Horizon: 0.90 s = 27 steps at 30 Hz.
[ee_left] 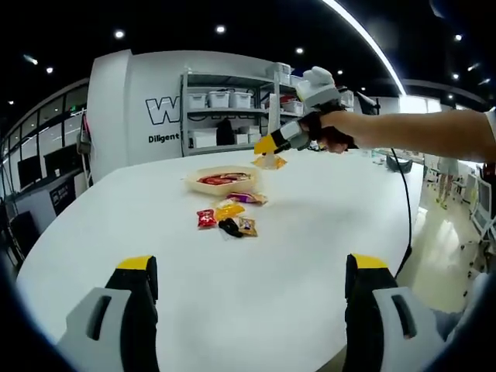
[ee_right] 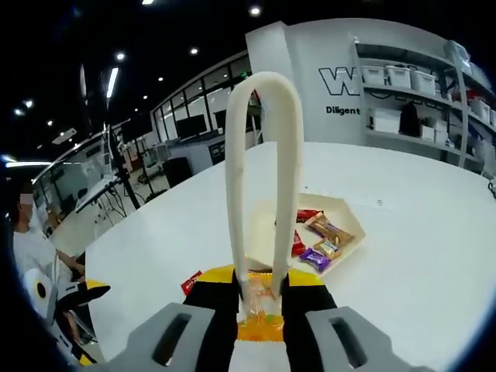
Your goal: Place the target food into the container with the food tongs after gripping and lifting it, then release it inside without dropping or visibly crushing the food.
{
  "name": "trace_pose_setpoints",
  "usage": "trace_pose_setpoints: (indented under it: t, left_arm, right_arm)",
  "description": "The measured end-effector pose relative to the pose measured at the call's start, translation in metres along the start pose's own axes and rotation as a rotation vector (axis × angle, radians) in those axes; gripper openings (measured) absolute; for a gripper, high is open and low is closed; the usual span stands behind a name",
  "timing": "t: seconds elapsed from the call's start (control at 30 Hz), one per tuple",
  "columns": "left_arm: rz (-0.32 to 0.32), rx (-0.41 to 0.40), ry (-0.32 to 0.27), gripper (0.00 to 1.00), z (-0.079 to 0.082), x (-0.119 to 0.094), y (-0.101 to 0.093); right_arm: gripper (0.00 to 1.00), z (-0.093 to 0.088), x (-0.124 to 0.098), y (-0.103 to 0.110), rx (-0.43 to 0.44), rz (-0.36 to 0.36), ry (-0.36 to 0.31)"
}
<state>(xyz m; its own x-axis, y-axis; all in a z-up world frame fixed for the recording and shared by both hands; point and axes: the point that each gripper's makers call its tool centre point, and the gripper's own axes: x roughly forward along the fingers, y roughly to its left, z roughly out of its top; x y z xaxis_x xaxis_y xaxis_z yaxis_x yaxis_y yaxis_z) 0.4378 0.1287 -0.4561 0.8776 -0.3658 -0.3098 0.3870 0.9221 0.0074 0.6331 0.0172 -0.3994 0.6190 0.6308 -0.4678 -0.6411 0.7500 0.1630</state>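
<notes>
White table point(ee_left: 232, 294) fills the left gripper view; its left gripper point(ee_left: 252, 283) jaws stand wide at the bottom, snack packets point(ee_left: 226, 218) centre, tray point(ee_left: 221, 180) above. In the right gripper view, the right gripper point(ee_right: 262, 298) clamps cream tongs point(ee_right: 263, 155) pinching an orange packet point(ee_right: 260, 325), bottom centre.

- The table point(ee_left: 325, 225) has a smooth, white, faintly glossy top
- The food tongs point(ee_right: 263, 178) look like smooth cream plastic with a matt finish
- The snack packets point(ee_left: 227, 217) are shiny printed foil or plastic wrappers
- The container point(ee_right: 341, 211) looks matt, pale, paper-like or plastic
</notes>
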Motion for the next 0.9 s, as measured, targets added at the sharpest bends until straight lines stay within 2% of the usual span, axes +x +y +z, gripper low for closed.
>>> trace_pose_setpoints:
  t: [0.53,0.7,0.8,0.9]
  left_arm:
    - [0.015,-0.009,0.017,0.99,-0.011,0.011,0.015]
    - [0.002,-0.017,0.011,0.99,-0.012,0.017,0.019]
    - [-0.012,-0.038,0.02,0.99,-0.018,0.021,0.018]
    - [0.0,-0.006,0.028,0.99,-0.019,0.022,0.02]
  right_arm:
    - [0.15,0.015,0.033,-0.015,-0.019,-0.019,0.003]
    - [0.16,0.017,0.045,-0.025,-0.013,-0.034,0.001]
    - [0.16,0.016,0.047,-0.027,-0.01,-0.041,0.001]
    - [0.16,0.017,0.051,-0.029,0.0,-0.043,-0.003]
